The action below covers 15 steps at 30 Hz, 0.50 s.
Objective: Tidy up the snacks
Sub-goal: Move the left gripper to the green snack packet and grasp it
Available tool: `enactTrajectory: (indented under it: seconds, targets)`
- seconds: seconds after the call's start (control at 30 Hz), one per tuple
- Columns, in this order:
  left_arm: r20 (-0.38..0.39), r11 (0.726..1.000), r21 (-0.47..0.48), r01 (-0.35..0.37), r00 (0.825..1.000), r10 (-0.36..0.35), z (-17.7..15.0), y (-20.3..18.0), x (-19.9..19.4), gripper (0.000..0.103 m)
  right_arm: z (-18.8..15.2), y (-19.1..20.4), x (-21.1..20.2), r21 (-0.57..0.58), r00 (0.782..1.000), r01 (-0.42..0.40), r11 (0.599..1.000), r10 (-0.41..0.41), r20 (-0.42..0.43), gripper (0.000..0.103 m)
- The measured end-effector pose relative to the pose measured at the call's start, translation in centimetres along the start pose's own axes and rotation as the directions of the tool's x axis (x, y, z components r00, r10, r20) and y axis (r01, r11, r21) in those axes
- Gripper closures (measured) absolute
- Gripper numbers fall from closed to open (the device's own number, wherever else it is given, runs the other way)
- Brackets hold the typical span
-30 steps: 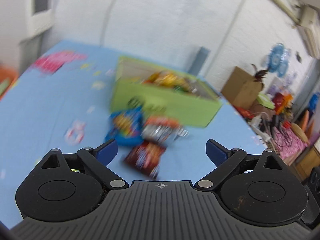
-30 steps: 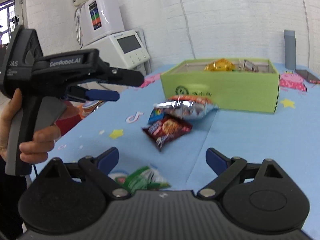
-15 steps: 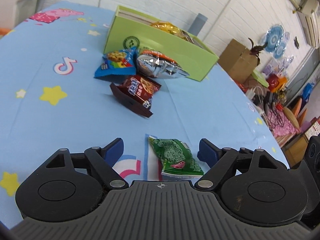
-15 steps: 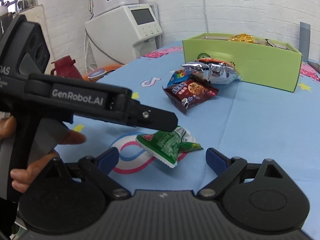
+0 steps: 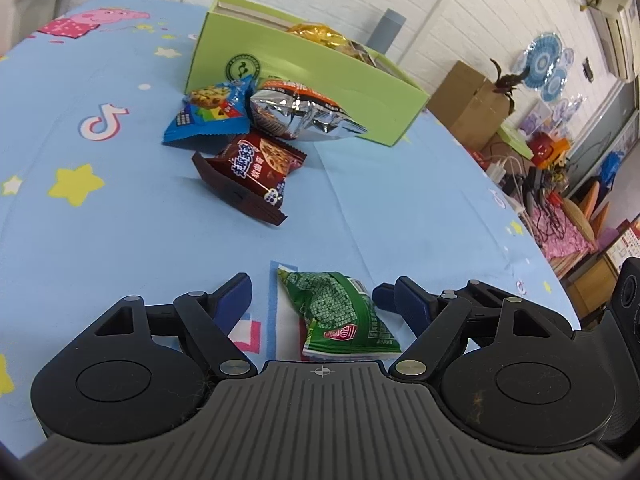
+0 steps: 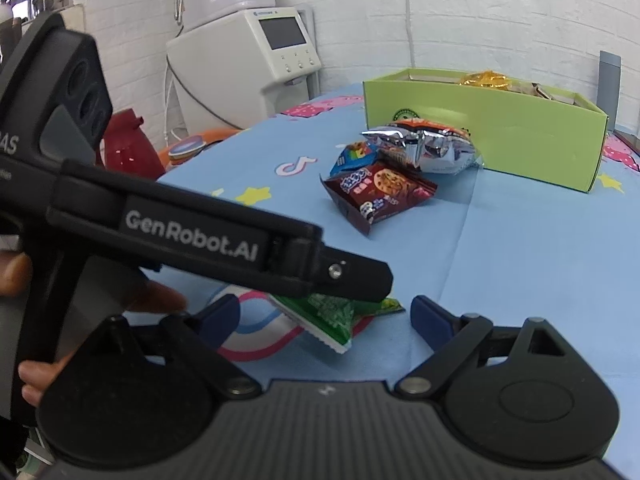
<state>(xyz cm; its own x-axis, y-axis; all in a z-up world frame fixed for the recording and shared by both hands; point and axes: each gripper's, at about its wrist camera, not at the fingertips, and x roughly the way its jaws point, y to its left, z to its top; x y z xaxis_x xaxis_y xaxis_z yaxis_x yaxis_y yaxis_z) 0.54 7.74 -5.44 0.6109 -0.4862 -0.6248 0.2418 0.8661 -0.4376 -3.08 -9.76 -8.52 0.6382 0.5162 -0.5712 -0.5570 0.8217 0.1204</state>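
Note:
A green snack packet lies on the blue tablecloth between the fingers of my left gripper, whose jaws are closing; the pads do not press it. In the right wrist view the left gripper's finger covers part of that green packet. My right gripper hovers just behind, its jaws narrowing slightly and gripping nothing. Farther off lie a brown cookie packet, a blue packet and a silver packet, in front of the green box, which holds a gold packet.
A person's hand holds the left gripper's handle. A white machine and a red object stand beyond the table's left edge. A grey cylinder stands behind the box. Clutter and a cardboard box lie past the right edge.
The left gripper came down and forward until the green packet lay between its fingers, and its jaws narrowed. The right gripper dropped a little and tilted down toward the same packet.

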Motion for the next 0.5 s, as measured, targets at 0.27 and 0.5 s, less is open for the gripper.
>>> enactTrajectory:
  seconds: [0.27, 0.5]
  targets:
    - [-0.015, 1.0, 0.0, 0.015, 1.0, -0.015, -0.5, -0.3, -0.2, 0.047, -0.4, 0.4, -0.5, 0.002, 1.0, -0.006, 1.0, 0.006, 0.003, 0.011]
    - [-0.023, 1.0, 0.013, 0.018, 1.0, -0.018, -0.8, -1.1, -0.2, 0.047, -1.0, 0.1, -1.0, 0.015, 1.0, -0.01, 1.0, 0.01, 0.001, 0.011]
